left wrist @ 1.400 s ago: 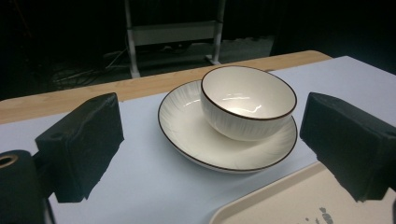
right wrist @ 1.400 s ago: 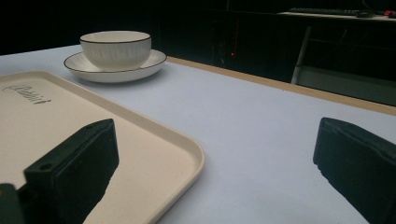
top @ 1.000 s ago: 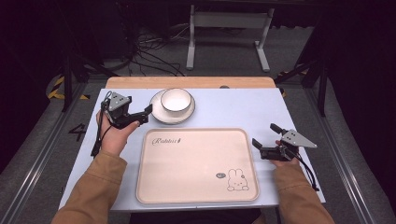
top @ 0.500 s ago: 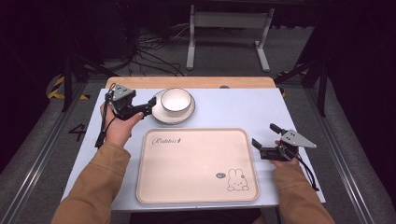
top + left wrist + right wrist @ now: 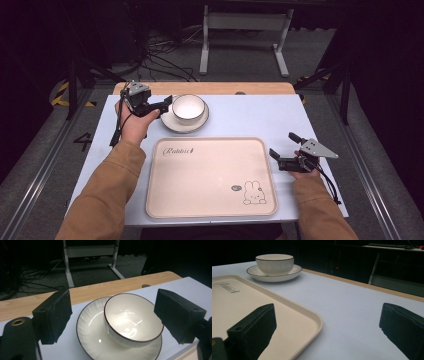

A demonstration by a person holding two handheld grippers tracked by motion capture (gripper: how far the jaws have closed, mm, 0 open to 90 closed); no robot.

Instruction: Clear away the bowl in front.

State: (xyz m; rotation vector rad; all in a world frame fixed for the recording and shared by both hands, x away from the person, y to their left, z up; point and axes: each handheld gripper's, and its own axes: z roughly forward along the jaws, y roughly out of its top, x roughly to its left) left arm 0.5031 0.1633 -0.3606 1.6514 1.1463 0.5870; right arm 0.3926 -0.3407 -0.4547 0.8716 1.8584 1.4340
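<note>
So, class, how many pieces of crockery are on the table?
2: a bowl sitting in a saucer, just beyond the empty tray, by the left gripper.

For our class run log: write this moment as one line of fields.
left tool: open, at bowl on saucer | right tool: open, beside tray | tray: bare

You've got a dark room, grey floor (image 5: pixel 240 60), white metal stand (image 5: pixel 243 22), tangled cables (image 5: pixel 160 55), hazard tape (image 5: pixel 62 95) at left.
</note>
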